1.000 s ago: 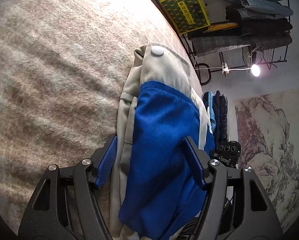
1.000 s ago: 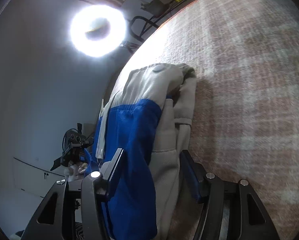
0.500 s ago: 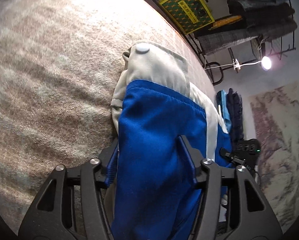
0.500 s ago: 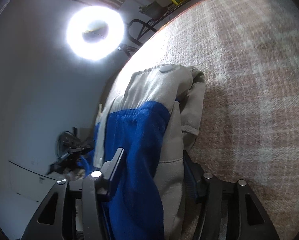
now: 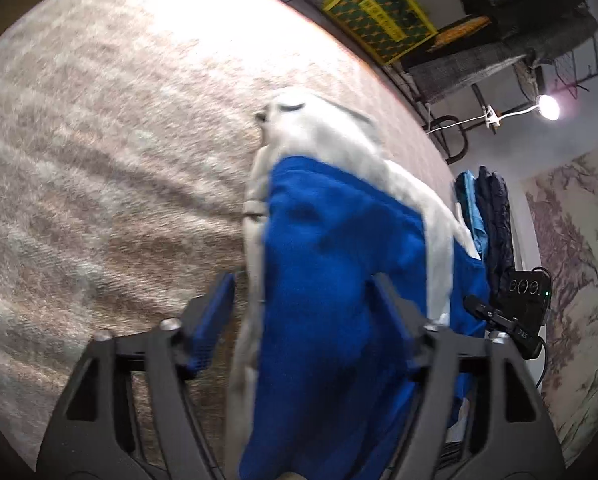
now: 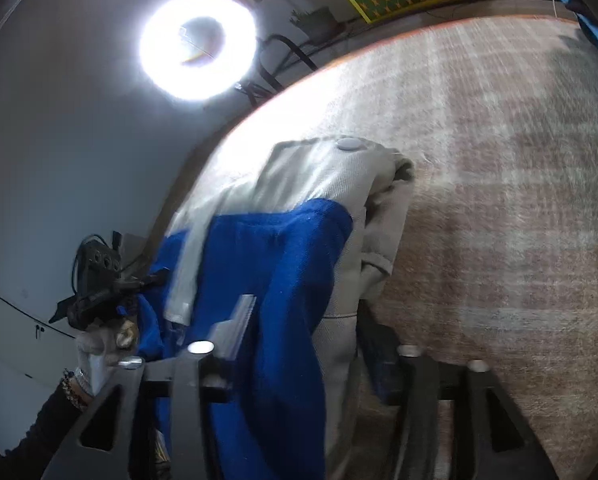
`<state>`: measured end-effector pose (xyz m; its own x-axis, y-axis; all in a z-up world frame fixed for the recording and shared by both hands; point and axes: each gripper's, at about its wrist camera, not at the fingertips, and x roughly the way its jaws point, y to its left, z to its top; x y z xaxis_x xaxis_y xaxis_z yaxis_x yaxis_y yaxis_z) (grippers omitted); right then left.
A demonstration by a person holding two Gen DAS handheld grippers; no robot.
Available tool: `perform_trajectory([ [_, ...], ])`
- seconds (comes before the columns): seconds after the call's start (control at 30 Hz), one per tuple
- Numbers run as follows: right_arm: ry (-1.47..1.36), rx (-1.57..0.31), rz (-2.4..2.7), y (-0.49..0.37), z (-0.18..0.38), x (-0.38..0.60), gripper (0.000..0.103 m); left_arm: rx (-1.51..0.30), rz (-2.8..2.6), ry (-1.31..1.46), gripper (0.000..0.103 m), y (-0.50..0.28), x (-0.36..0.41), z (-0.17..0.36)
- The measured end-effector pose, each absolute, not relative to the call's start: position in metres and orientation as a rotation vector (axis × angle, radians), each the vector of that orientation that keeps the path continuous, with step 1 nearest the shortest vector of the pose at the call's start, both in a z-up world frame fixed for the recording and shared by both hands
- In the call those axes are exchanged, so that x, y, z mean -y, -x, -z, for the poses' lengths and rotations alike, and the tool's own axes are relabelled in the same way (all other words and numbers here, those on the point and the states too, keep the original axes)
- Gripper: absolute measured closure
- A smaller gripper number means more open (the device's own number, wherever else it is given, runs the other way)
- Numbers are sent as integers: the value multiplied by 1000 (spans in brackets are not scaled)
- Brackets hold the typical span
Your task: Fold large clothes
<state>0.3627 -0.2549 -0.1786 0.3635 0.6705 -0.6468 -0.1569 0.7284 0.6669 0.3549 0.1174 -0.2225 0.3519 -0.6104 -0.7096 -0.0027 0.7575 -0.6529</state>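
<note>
Beige plaid woven blanket (image 5: 111,168), spread flat. Blue-and-beige folded garment (image 5: 339,272) on its edge, long axis running from the fingers toward the snap-buttoned beige end. Left gripper (image 5: 299,304) and right gripper (image 6: 303,328): fingers just spread, released, straddling cloth. Left view only: clothes rack (image 5: 511,40). Right view only: ring light (image 6: 197,46), person's hand (image 6: 99,344).

No wording can be read for certain. The yellow-and-green patterned box (image 5: 380,28) at the far edge of the bed carries a yellow label strip with dark characters, too small and blurred to make out in either wrist view. The black device (image 5: 523,312) at the right shows small pale marks on its side, also unreadable.
</note>
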Motion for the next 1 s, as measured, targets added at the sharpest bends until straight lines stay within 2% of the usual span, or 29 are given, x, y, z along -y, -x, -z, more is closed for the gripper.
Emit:
perform_trajectory([
  [0.17,-642,-1069,-634,-369,187,261,28,-1119,486,730,31,-356,-129,232],
  [0.2,-688,-1082,-669,-373,193,260,37,-1124,493,728,44,-358,-127,233],
  [0.23,-706,-1078,-668,-374,195,256,37,-1142,505,733,48,-359,-124,236],
  [0.3,-669,-1072,-652,-372,190,252,45,-1130,478,724,50,-359,-121,233],
  [0.4,-579,-1054,-631,-367,174,243,59,-1111,449,642,60,-355,-112,217],
  [0.5,-478,-1006,-610,-356,153,235,67,-1075,428,547,67,-344,-103,200],
  [0.77,-307,-920,-597,-318,101,223,73,-1000,427,417,73,-312,-79,160],
  [1.0,-277,-899,-575,-291,87,245,75,-995,453,376,75,-286,-45,147],
])
